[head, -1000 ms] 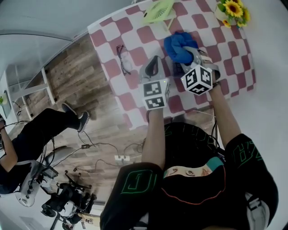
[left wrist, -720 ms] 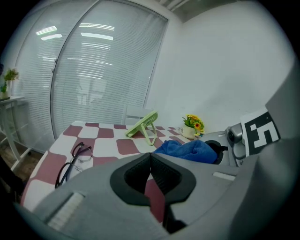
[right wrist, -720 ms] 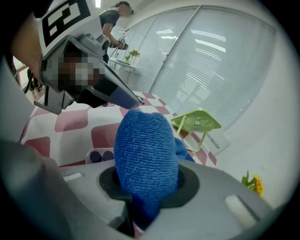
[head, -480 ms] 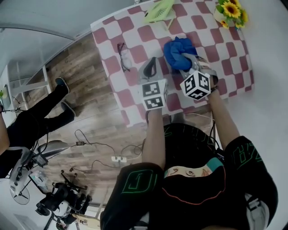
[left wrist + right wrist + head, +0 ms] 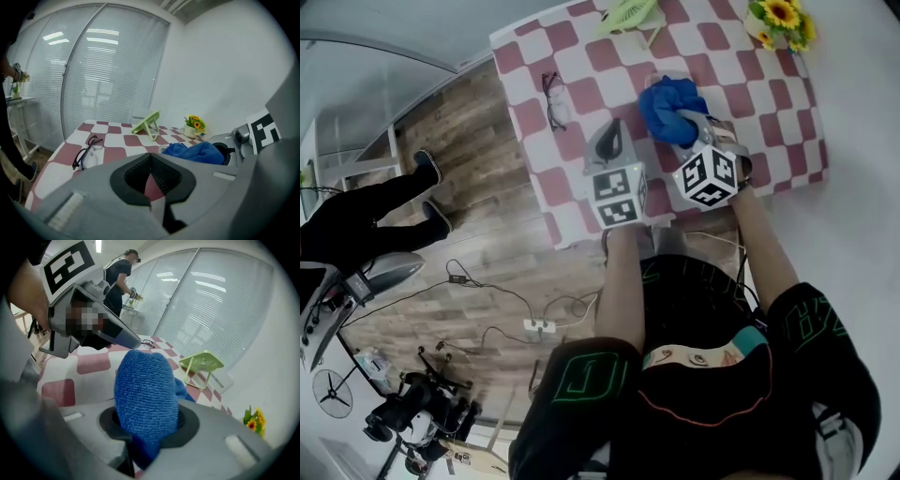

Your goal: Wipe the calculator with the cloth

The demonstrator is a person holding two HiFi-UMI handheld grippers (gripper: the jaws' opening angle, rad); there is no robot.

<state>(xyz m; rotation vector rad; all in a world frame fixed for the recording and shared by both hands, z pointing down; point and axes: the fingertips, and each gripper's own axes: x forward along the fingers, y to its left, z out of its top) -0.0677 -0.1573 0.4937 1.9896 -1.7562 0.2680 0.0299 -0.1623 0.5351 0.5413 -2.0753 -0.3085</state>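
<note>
The right gripper (image 5: 692, 122) has its jaws closed on the blue cloth (image 5: 145, 390); a thick fold of it stands up between them and fills the gap. The rest of the cloth hangs toward the checked table (image 5: 581, 56), near its middle, between the green stand (image 5: 630, 14) and the person. The left gripper (image 5: 612, 136) is just beside the cloth, at its left, over a red square. Its jaws are pressed together and nothing is between them. The calculator I cannot make out in any view; the cloth covers the place in front of the right gripper. A pair of glasses (image 5: 551, 98) lies well to the left, and a small pot of sunflowers (image 5: 778, 19) stands at the far right corner
</note>
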